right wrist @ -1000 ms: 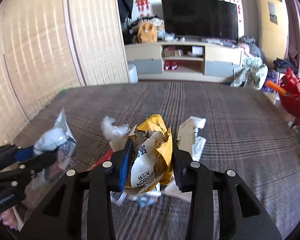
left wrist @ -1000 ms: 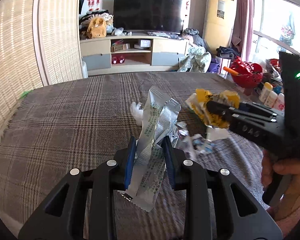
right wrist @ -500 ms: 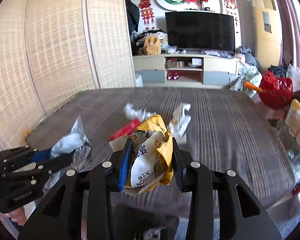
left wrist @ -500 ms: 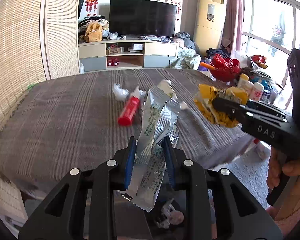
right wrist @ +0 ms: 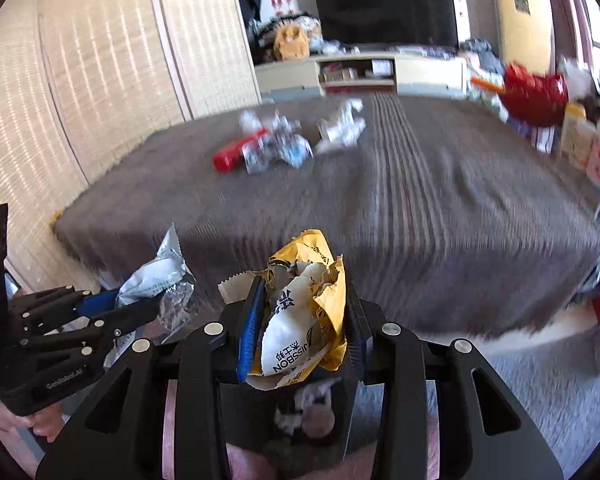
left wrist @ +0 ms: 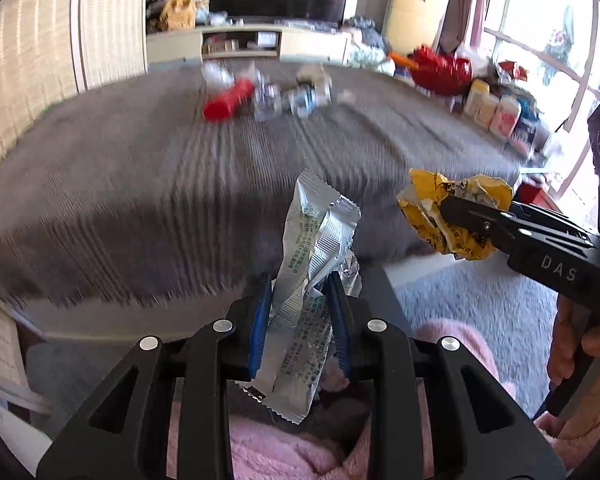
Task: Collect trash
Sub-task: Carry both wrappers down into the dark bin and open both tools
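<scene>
My left gripper (left wrist: 300, 300) is shut on a silver foil wrapper (left wrist: 312, 248) and holds it off the near edge of the grey plaid table (left wrist: 120, 184). My right gripper (right wrist: 306, 304) is shut on a crumpled yellow wrapper (right wrist: 304, 320), also off the table edge. A dark bin (right wrist: 300, 420) with trash inside sits right below the right gripper. The yellow wrapper shows at right in the left wrist view (left wrist: 440, 208); the silver wrapper shows at left in the right wrist view (right wrist: 156, 276). A red tube (left wrist: 228, 100) and several crumpled wrappers (left wrist: 296, 96) lie far back on the table.
Grey carpet (left wrist: 480, 312) lies beside the table. A red basket (left wrist: 440, 70) and bottles (left wrist: 496, 112) stand at the right. A bamboo screen (right wrist: 60, 100) is on the left. A TV stand (left wrist: 252, 42) is at the back.
Both grippers have pulled back from the table with their wrappers and tipped downward. The table edge and the bin below now show. The remaining trash looks farther away.
</scene>
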The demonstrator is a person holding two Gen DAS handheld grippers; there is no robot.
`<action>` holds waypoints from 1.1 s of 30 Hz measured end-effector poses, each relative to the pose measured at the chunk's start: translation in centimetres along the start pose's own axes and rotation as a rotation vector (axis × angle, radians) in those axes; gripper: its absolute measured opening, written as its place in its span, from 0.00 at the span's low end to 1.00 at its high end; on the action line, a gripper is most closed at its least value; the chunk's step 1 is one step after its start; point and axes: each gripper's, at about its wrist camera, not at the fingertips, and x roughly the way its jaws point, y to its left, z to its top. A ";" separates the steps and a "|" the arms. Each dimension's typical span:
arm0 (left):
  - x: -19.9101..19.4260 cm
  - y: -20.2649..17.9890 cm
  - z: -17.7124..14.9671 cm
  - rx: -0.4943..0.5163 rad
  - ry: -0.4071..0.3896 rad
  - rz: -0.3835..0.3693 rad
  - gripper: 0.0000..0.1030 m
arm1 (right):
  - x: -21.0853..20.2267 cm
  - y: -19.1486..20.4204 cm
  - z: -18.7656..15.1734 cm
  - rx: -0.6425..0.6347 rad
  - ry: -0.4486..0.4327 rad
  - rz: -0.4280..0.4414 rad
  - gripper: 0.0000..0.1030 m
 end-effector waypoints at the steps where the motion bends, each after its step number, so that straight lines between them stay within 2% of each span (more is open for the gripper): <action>1: 0.7 -0.1 -0.7 -0.002 0.021 -0.005 0.26 | 0.7 -0.4 -0.7 0.013 0.021 0.000 0.37; 14: 6.6 0.7 -4.3 -0.051 0.155 -0.039 0.26 | 5.9 -1.2 -5.5 0.058 0.172 -0.012 0.37; 25: 9.0 0.9 -5.5 -0.058 0.213 -0.046 0.27 | 8.1 -1.0 -6.3 0.094 0.234 0.018 0.41; 27: 9.2 1.0 -5.5 -0.064 0.220 -0.056 0.28 | 8.3 -1.2 -6.2 0.107 0.231 0.026 0.45; 29: 9.4 0.9 -5.3 -0.065 0.223 -0.064 0.35 | 8.3 -1.2 -6.1 0.109 0.231 0.030 0.49; 30: 9.4 0.8 -5.3 -0.062 0.222 -0.063 0.37 | 8.3 -1.1 -6.0 0.107 0.229 0.027 0.58; 32: 9.4 0.7 -5.2 -0.059 0.217 -0.061 0.48 | 8.2 -1.1 -5.9 0.111 0.219 0.022 0.70; 33: 9.3 0.7 -5.1 -0.056 0.214 -0.054 0.50 | 8.1 -1.1 -5.8 0.111 0.214 0.016 0.71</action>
